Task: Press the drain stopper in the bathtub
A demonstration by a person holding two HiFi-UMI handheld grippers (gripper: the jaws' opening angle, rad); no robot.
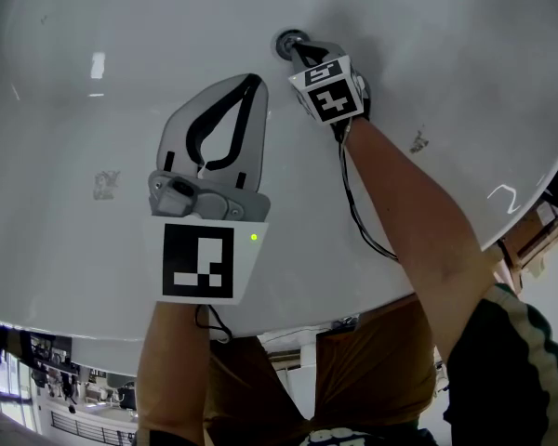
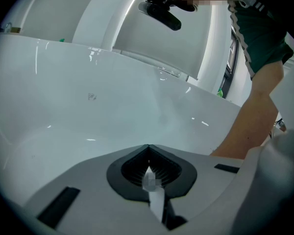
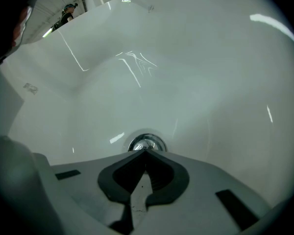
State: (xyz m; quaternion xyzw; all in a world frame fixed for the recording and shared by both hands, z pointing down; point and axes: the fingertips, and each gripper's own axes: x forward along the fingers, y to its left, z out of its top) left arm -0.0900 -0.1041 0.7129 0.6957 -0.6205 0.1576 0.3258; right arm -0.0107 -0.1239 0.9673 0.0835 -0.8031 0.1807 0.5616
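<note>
White bathtub (image 1: 65,110) bears a grey mark (image 1: 105,185), unreadable.

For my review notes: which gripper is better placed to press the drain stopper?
Right. The right gripper points its shut jaws at the drain stopper, tips right by its near edge. The left gripper, also shut, hangs over the bare bathtub, off to the side of the drain.
</note>
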